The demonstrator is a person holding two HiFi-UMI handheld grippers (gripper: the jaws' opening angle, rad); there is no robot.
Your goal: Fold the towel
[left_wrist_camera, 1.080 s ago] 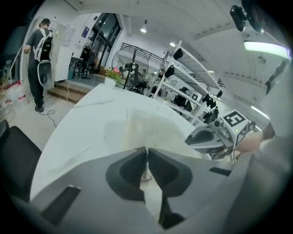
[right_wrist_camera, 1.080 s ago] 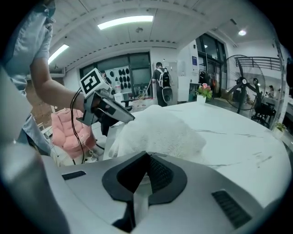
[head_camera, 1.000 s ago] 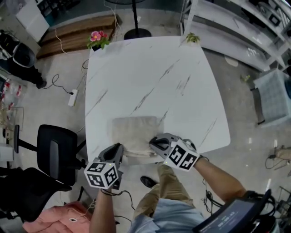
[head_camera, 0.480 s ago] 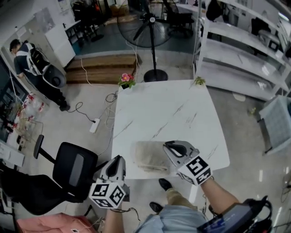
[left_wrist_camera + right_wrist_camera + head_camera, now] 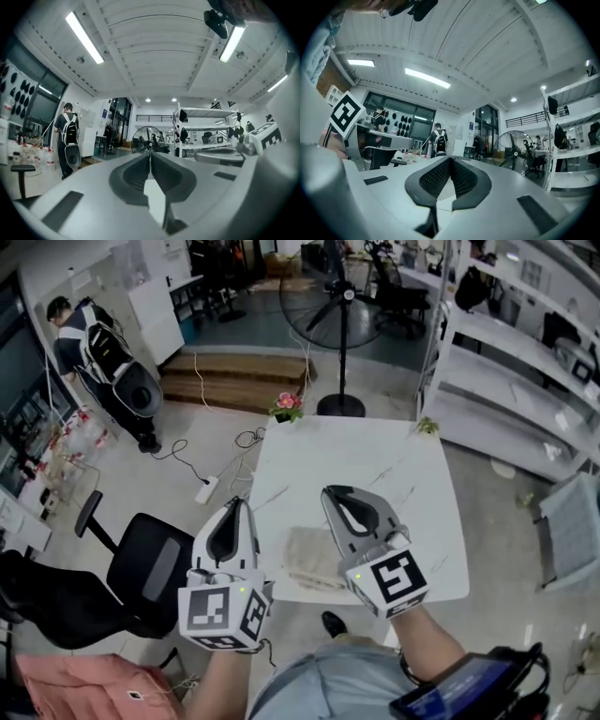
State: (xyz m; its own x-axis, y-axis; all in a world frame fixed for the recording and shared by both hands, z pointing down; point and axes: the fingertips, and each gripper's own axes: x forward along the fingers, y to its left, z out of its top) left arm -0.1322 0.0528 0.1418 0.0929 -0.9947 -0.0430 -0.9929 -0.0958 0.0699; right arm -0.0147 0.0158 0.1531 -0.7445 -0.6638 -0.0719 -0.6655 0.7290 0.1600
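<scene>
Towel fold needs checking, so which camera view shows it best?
The head view: the towel lies on the white table, seen from above. Both gripper views look out across the room and show none of it.

Table (image 5: 375,460): white marble-look top with grey veins, smooth, faint sheen.
Towel (image 5: 307,559), at the near edge: beige cloth, matt, soft nap.
Left gripper (image 5: 238,504) and right gripper (image 5: 330,493): grey plastic shells, smooth and matt. Marker cubes (image 5: 225,617) carry flat black-and-white print.
Right gripper's pads (image 5: 437,179): dark, rubbery, dimpled grid. Left gripper's pads (image 5: 135,174): dark, smoother.
Office chair (image 5: 148,570), left: black, matt upholstery.
Far platform (image 5: 239,379): brown wood.
Floor (image 5: 506,512): pale, polished.
</scene>
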